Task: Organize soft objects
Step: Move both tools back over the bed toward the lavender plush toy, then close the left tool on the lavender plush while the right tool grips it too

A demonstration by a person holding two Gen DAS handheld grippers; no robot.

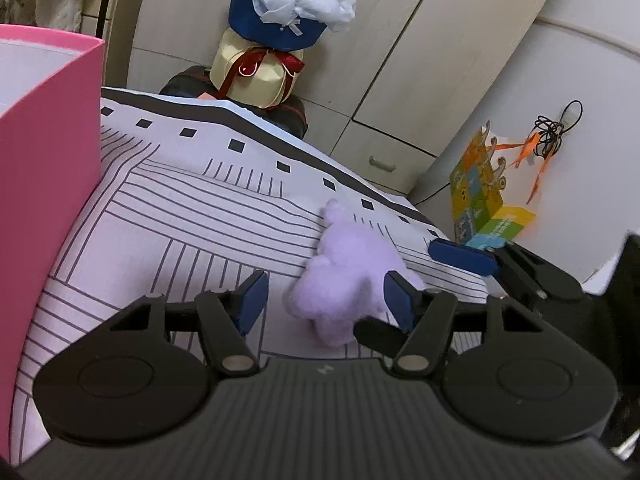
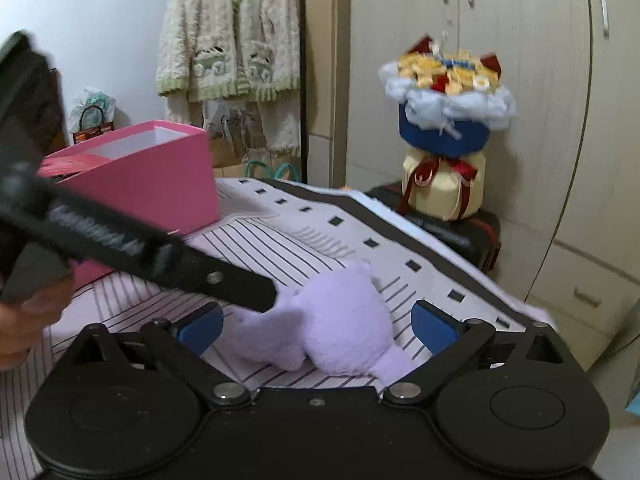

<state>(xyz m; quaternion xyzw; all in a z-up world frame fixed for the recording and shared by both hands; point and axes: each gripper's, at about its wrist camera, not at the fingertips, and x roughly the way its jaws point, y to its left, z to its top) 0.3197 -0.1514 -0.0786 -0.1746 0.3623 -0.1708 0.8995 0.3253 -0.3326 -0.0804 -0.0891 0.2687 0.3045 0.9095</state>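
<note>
A lilac plush toy (image 1: 340, 276) lies on the striped white cloth (image 1: 192, 208) of the table. My left gripper (image 1: 326, 304) is open, its blue pads on either side of the toy's near end. In the right wrist view the same toy (image 2: 340, 328) lies between the open blue pads of my right gripper (image 2: 318, 326). The left gripper's black finger (image 2: 160, 256) reaches in from the left and touches the toy. A pink open box (image 2: 148, 176) stands at the back left; it also shows in the left wrist view (image 1: 44, 152).
A flower bouquet (image 2: 446, 128) stands on a dark case (image 2: 472, 232) behind the table. Wardrobe doors (image 2: 520, 80) fill the back. A cream cardigan (image 2: 228, 40) hangs at the wall. A colourful carton (image 1: 480, 196) stands right of the table.
</note>
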